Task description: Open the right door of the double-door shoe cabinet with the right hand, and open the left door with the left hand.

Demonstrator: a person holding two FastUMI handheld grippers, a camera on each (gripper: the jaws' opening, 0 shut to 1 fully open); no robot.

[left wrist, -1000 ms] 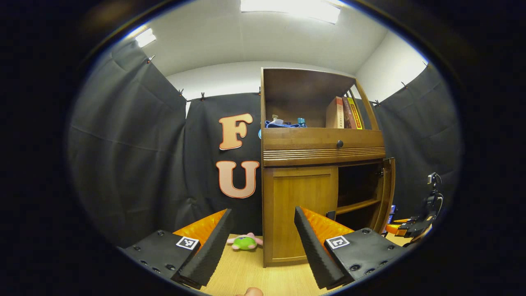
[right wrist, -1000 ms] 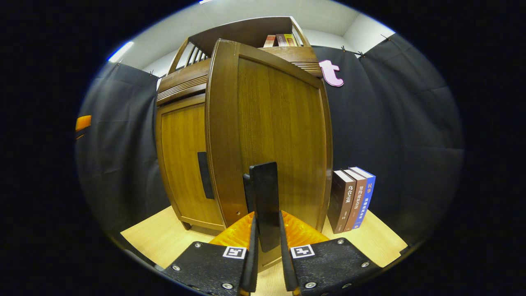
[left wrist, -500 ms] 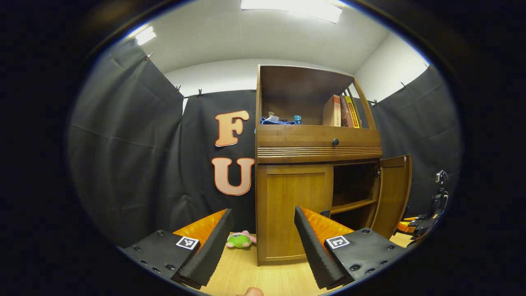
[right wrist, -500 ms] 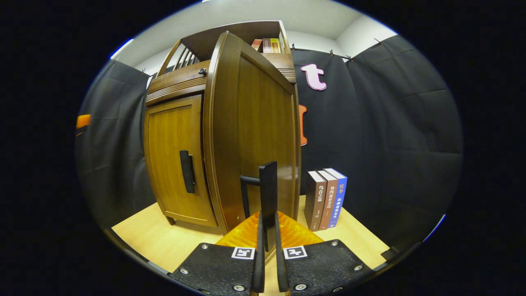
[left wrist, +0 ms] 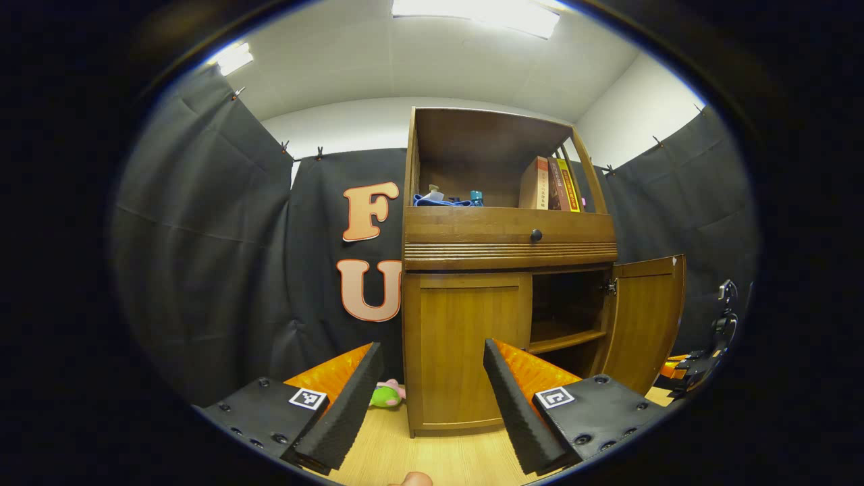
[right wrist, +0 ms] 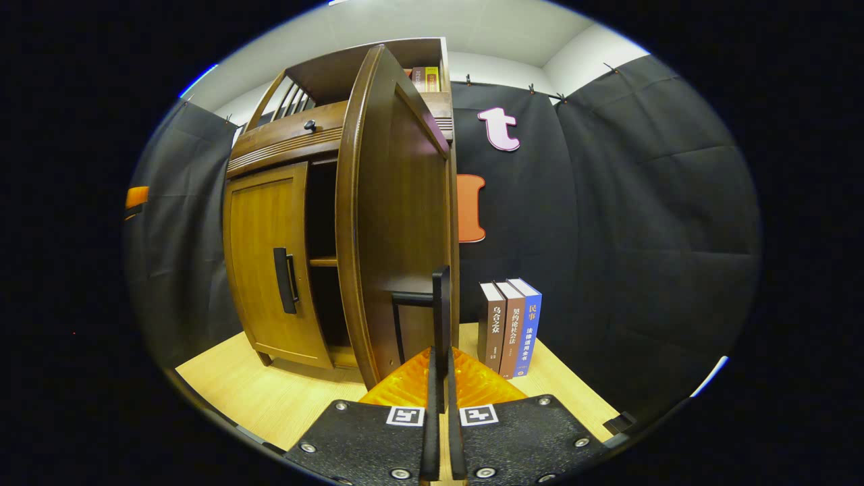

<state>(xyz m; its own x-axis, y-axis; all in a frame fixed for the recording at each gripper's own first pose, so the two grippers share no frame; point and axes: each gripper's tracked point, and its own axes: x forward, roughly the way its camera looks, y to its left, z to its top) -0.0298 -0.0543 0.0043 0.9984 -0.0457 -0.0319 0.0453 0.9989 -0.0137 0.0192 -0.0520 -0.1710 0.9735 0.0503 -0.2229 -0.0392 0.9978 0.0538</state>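
The wooden shoe cabinet (left wrist: 506, 243) stands on a light wood table. Its left door (left wrist: 466, 344) is closed, and the black handle (right wrist: 283, 280) of that door is free. The right door (right wrist: 398, 223) stands swung out wide, showing the dark inside and a shelf (left wrist: 563, 341). My right gripper (right wrist: 440, 391) is shut on the right door's thin black handle (right wrist: 442, 310); it also appears at the far right of the left gripper view, as the right gripper (left wrist: 698, 361). My left gripper (left wrist: 432, 398) hangs open in front of the closed left door, some way off it.
A green and pink plush toy (left wrist: 383, 395) lies left of the cabinet's foot. Three books (right wrist: 509, 327) stand upright on the table (right wrist: 270, 398) right of the open door. More books (left wrist: 550, 183) sit in the top shelf above a drawer knob (left wrist: 536, 235).
The right door has swung further open with my right gripper still on its handle. The left gripper's view has drifted a little, so the cabinet sits further left in it.
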